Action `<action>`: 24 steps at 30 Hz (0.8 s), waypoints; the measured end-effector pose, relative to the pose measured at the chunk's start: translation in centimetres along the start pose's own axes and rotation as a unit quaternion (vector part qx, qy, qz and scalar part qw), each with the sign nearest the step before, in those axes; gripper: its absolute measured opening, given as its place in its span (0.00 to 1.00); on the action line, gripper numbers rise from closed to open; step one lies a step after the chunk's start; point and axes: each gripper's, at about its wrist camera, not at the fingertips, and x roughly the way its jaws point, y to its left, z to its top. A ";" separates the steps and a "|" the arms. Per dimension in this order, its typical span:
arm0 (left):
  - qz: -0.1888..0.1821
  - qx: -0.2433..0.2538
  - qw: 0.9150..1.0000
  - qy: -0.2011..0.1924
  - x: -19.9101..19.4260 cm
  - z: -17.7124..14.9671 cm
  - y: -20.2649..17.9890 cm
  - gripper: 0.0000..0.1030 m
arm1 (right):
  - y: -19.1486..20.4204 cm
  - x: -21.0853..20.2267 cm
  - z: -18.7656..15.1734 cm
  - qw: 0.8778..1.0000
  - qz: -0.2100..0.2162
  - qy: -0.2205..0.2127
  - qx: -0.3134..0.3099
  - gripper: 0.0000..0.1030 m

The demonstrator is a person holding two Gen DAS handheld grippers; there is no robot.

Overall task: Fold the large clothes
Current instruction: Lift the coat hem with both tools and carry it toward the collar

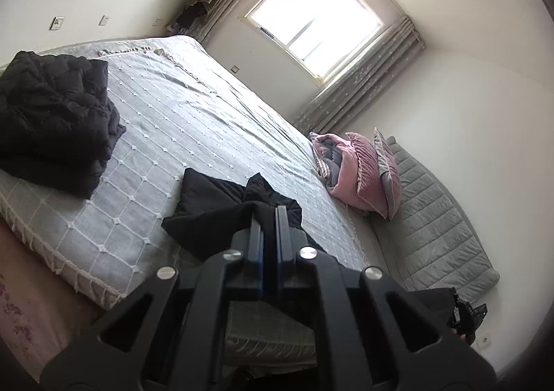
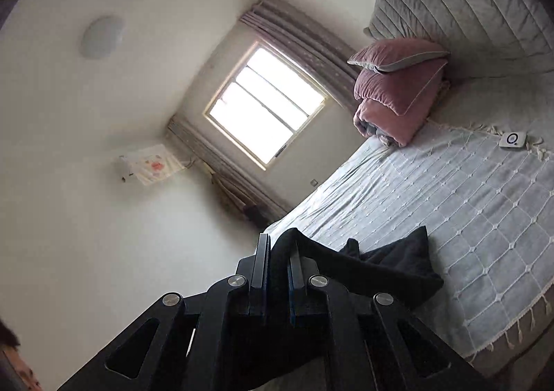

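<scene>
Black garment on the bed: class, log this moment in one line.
left gripper: shut on black garment | right gripper: shut on black garment | bed: garment partly lifted

A bed under a grey bedspread (image 1: 180,134) with a white lattice pattern fills the centre. At 3 o'clock in the left wrist view, pink pillows (image 1: 360,172) lean against a grey quilted headboard (image 1: 432,218). A bright window (image 1: 315,18) sits at 12 o'clock, curtains (image 1: 360,86) beside it. In the right wrist view, a small white device (image 2: 513,140) lies on the bedspread at 3 o'clock, and a round ceiling light (image 2: 102,37) sits at 10 o'clock.
</scene>
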 end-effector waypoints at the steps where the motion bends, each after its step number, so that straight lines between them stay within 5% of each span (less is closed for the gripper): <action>1: 0.003 -0.004 1.000 0.000 1.5 0.9 -0.2 0.06 | -0.6 1.2 0.5 1.000 -0.001 0.002 0.008 0.07; 7: 0.036 -0.049 0.998 0.018 12.2 6.4 0.4 0.06 | -5.6 12.6 3.7 0.998 -0.030 0.033 0.046 0.07; 15: 0.134 -0.063 0.986 0.073 30.4 12.5 2.1 0.07 | -12.7 30.5 7.3 0.985 -0.105 0.101 0.088 0.07; 24: 0.289 -0.055 0.937 0.187 53.7 12.4 9.2 0.07 | -26.6 49.1 4.1 0.944 -0.238 0.172 0.149 0.07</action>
